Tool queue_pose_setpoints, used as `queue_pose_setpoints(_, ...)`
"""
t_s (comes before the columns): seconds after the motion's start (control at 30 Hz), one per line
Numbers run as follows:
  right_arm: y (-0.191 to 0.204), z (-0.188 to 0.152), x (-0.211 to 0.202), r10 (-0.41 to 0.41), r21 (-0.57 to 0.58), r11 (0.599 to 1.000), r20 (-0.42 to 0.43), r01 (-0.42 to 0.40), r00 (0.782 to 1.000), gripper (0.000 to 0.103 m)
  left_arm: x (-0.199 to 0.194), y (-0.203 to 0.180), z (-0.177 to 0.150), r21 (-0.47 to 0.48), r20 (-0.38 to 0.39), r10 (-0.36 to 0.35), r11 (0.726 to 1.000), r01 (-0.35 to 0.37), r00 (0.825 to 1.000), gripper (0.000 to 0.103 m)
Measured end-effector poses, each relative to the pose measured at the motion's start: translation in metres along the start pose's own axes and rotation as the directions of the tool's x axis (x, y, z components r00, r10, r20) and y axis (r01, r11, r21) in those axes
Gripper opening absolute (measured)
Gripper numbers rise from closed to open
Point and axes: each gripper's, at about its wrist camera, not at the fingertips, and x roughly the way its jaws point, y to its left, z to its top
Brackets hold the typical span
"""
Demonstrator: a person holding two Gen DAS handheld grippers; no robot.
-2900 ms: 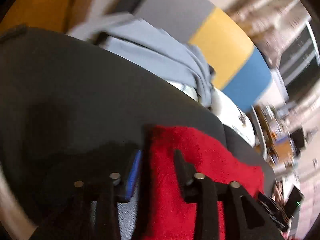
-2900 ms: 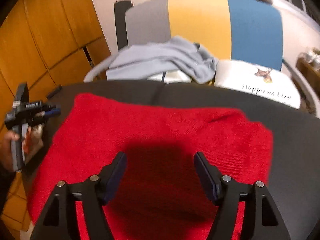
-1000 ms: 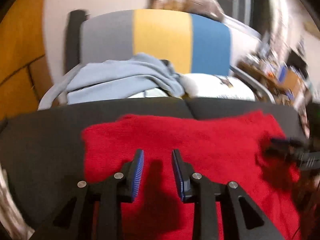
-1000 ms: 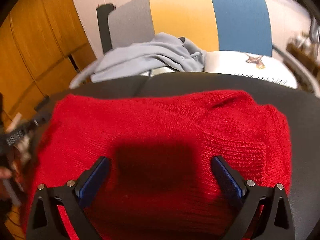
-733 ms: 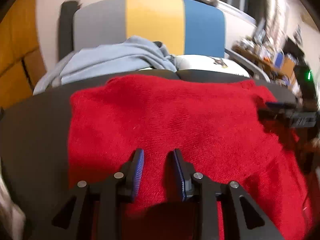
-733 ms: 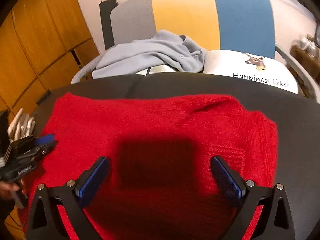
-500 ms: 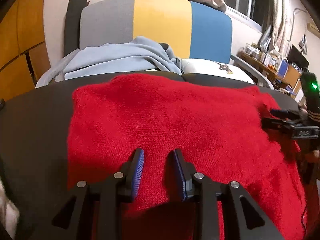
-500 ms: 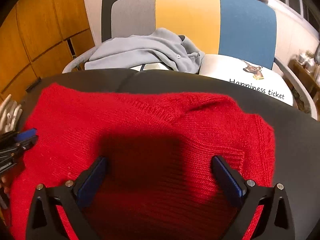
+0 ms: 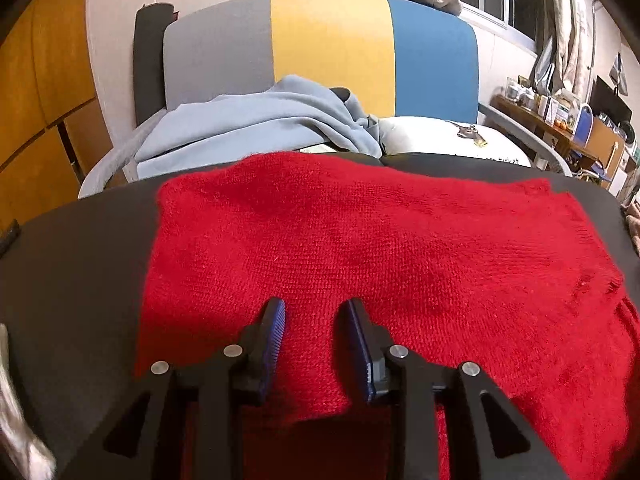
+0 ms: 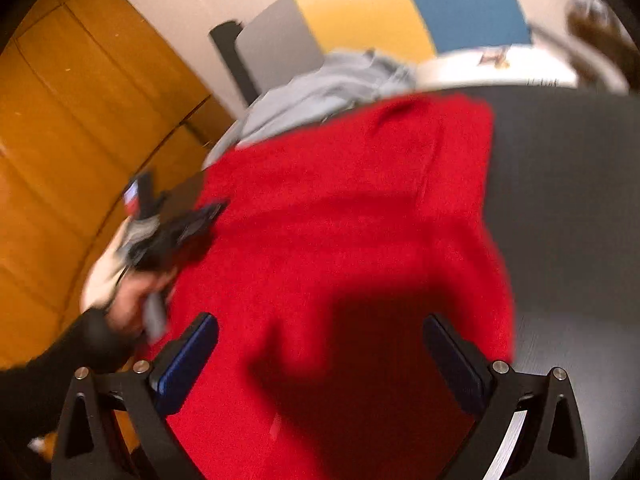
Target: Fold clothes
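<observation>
A red knitted sweater (image 9: 400, 248) lies spread flat on a dark grey table (image 9: 76, 264). My left gripper (image 9: 314, 312) hovers over the sweater's near edge, jaws a narrow gap apart, nothing held between them. In the right wrist view, which is blurred, the sweater (image 10: 340, 220) fills the middle. My right gripper (image 10: 320, 336) is wide open above it and empty. The left gripper (image 10: 184, 228) and the hand holding it also show at the sweater's left edge in the right wrist view.
A light blue garment (image 9: 256, 124) and a white printed garment (image 9: 444, 140) lie on a grey, yellow and blue chair (image 9: 332, 48) behind the table. Wooden panels (image 10: 80, 120) stand at the left. A cluttered shelf (image 9: 568, 120) is at the far right.
The right gripper has swung and tilted, its view now blurred, and is no longer seen from the left wrist. The left gripper stays over the sweater's near edge.
</observation>
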Motion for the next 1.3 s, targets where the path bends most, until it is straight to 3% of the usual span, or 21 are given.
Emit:
queue_pose_setpoints(0.07, -0.002, -0.022, 0.005, -0.037, -0.019, 0.999, -0.056, 0.036, 0.998, 0.103, 0.002, -0.001, 0.005, 0.018, -0.006, 0.009, 1.0, -0.009, 1.0, 0.033)
queue_pose_setpoints(0.17, -0.014, -0.022, 0.002, -0.045, 0.015, 0.999, 0.042, 0.044, 0.998, 0.103, -0.001, -0.001, 0.009, 0.035, -0.017, 0.015, 0.999, -0.014, 1.0, 0.033)
queue_pose_setpoints(0.27, -0.02, -0.016, 0.001, -0.046, 0.074, 0.996, 0.068, 0.041, 0.997, 0.103, -0.031, 0.02, -0.002, -0.038, -0.013, -0.081, 0.996, 0.08, 0.997, 0.033)
queue_pose_setpoints(0.37, -0.021, -0.02, -0.02, -0.018, 0.125, 0.992, 0.078, 0.008, 0.997, 0.103, -0.069, 0.048, -0.032, -0.119, 0.02, -0.167, 0.979, 0.169, 0.986, 0.036)
queue_pose_setpoints(0.47, -0.025, -0.038, -0.056, 0.017, 0.159, 0.987, 0.12, -0.036, 0.993, 0.103, -0.098, 0.074, -0.071, -0.172, 0.005, -0.185, 0.968, 0.184, 0.983, 0.037)
queue_pose_setpoints(0.57, -0.04, -0.063, -0.078, 0.002, 0.229, 0.973, 0.103, -0.025, 0.995, 0.103, -0.122, 0.096, -0.107, -0.235, -0.014, -0.191, 0.955, 0.182, 0.982, 0.038)
queue_pose_setpoints(0.73, -0.042, -0.096, -0.083, 0.095, 0.27, 0.956, 0.096, -0.117, 0.991, 0.103, -0.147, 0.109, -0.155, -0.261, -0.042, -0.22, 0.944, 0.202, 0.975, 0.04)
queue_pose_setpoints(0.8, -0.042, -0.109, -0.085, 0.132, 0.287, 0.946, 0.094, -0.153, 0.987, 0.103, -0.157, 0.111, -0.167, -0.27, 0.007, -0.236, 0.935, 0.229, 0.972, 0.042)
queue_pose_setpoints(0.9, -0.04, -0.116, -0.082, 0.189, 0.293, 0.932, 0.102, -0.211, 0.977, 0.103, -0.165, 0.113, -0.179, -0.321, 0.039, -0.289, 0.903, 0.286, 0.957, 0.048)
queue_pose_setpoints(1.03, -0.033, -0.118, -0.074, 0.24, 0.315, 0.91, 0.134, -0.271, 0.962, 0.103, -0.168, 0.11, -0.18, -0.375, 0.065, -0.396, 0.841, 0.39, 0.916, 0.051)
queue_pose_setpoints(1.1, -0.029, -0.12, -0.074, 0.222, 0.301, 0.918, 0.141, -0.256, 0.965, 0.103, -0.169, 0.11, -0.183, -0.39, 0.087, -0.412, 0.824, 0.411, 0.907, 0.052)
queue_pose_setpoints(1.2, -0.018, -0.127, -0.078, 0.164, 0.222, 0.956, 0.14, -0.193, 0.976, 0.103, -0.173, 0.109, -0.187, -0.39, 0.086, -0.421, 0.82, 0.419, 0.903, 0.052)
queue_pose_setpoints(1.3, -0.003, -0.133, -0.076, 0.103, 0.103, 0.988, 0.125, -0.116, 0.987, 0.103, -0.175, 0.102, -0.186, -0.348, 0.046, -0.42, 0.844, 0.409, 0.906, 0.052)
